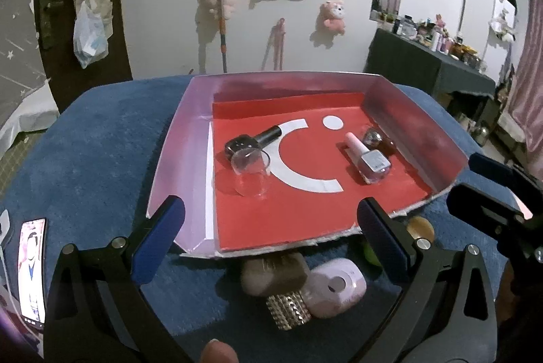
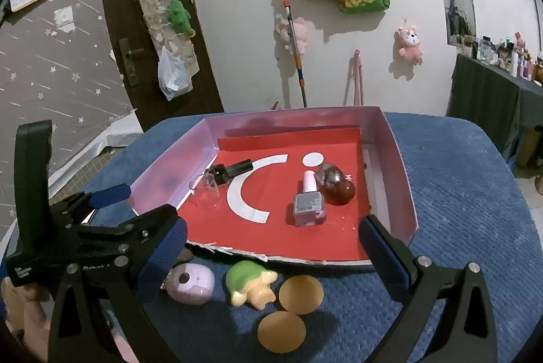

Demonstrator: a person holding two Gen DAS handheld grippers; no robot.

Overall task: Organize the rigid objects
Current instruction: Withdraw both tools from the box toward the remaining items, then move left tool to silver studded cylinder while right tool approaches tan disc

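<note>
A red-floored box [image 1: 190, 139] [image 2: 404, 193] sits on a blue cloth. In it lie a black nail polish bottle [image 1: 253, 140] [image 2: 227, 172], a clear glass cup [image 1: 251, 171] [image 2: 205, 190], a pink nail polish bottle [image 1: 368, 159] [image 2: 309, 202] and a dark red round bottle [image 1: 375, 139] [image 2: 336, 185]. In front of the box lie a lilac case [image 1: 334, 290] [image 2: 190, 283], a green turtle figure [image 2: 251, 283], two tan discs [image 2: 300, 294] and a studded gold piece [image 1: 288, 310]. My left gripper [image 1: 271, 244] [image 2: 112, 213] and right gripper [image 2: 271, 256] are open and empty above these.
A phone [image 1: 32, 268] lies at the left edge of the cloth. A dark door [image 2: 152, 23] and a wall with hanging bags and plush toys stand behind. A cluttered dresser [image 1: 434, 57] is at the right.
</note>
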